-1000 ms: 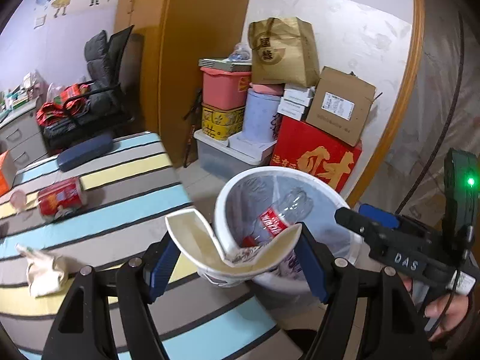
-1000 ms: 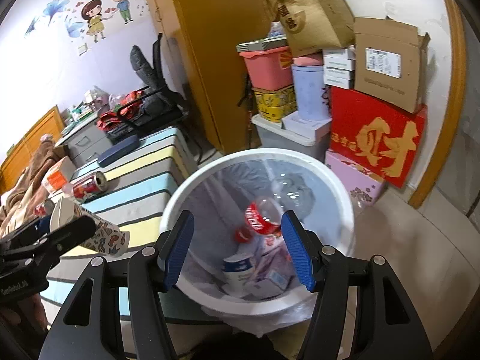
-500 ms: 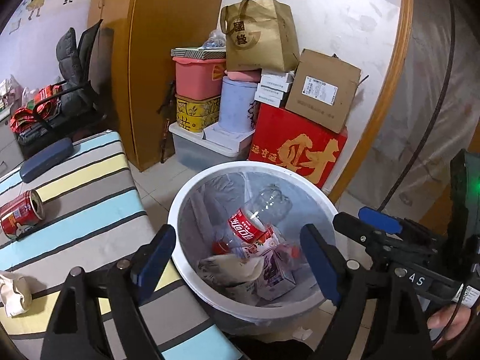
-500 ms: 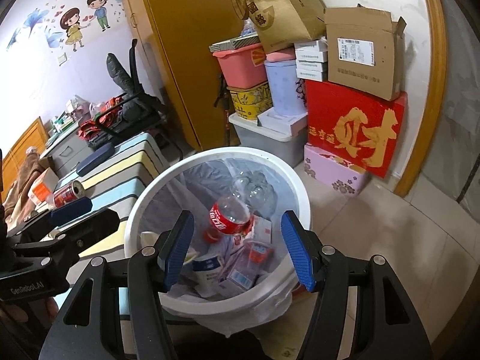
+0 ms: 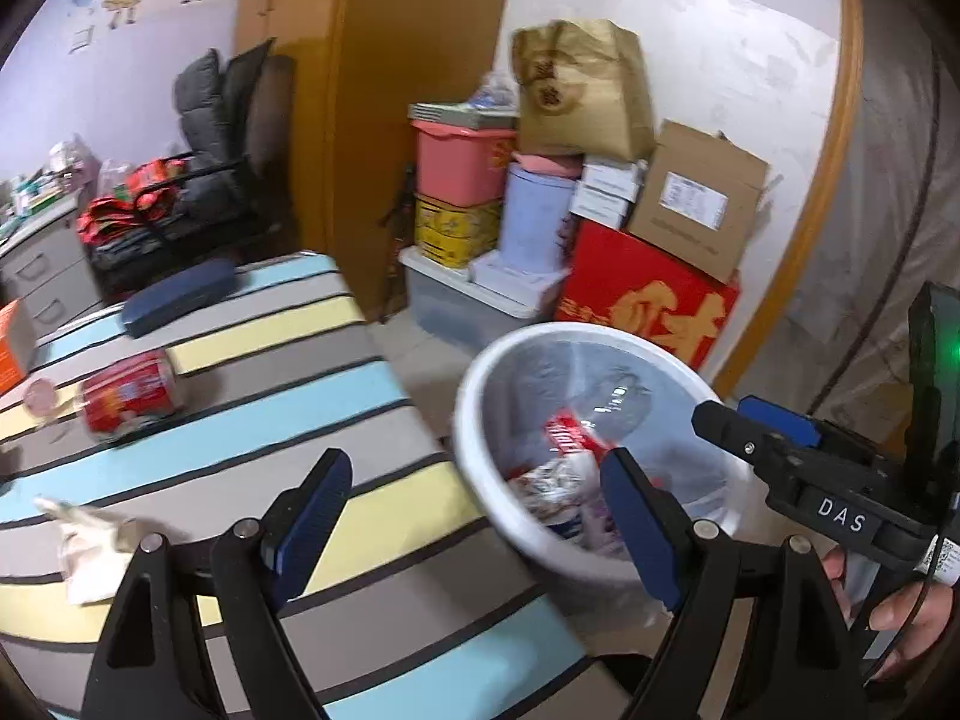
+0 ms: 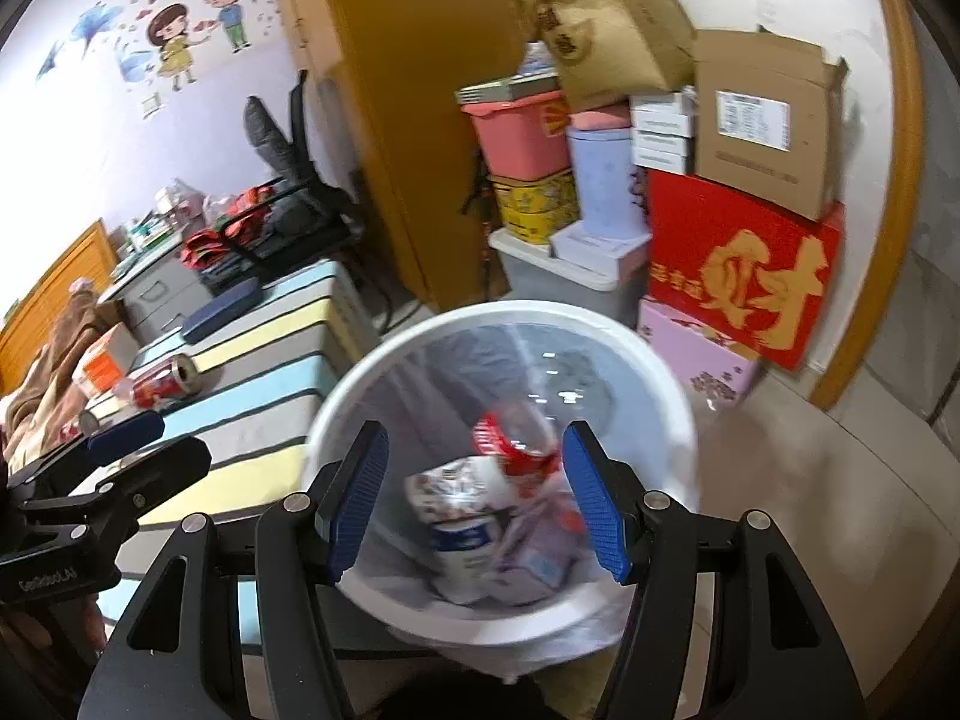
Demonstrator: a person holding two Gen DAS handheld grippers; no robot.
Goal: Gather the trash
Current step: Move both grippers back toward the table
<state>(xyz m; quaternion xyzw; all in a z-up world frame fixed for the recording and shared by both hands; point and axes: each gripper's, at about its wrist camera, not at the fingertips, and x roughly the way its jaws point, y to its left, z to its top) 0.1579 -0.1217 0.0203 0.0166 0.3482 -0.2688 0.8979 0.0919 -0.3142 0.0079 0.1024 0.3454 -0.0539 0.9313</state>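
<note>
A white trash bin lined with a clear bag stands beside the striped bed. It holds a plastic bottle with a red label, a crushed paper cup and cartons. My left gripper is open and empty, over the bed's edge just left of the bin. My right gripper is open and empty, above the bin's near rim. On the bed lie a red can and a crumpled white tissue.
The striped bed also carries a dark blue case and an orange box. Behind the bin stand stacked boxes: a red box, a cardboard box, a pink tub. A wooden wardrobe stands behind.
My left gripper opened and dropped the paper cup into the bin, then swung left towards the bed. My right gripper has stayed open over the bin.
</note>
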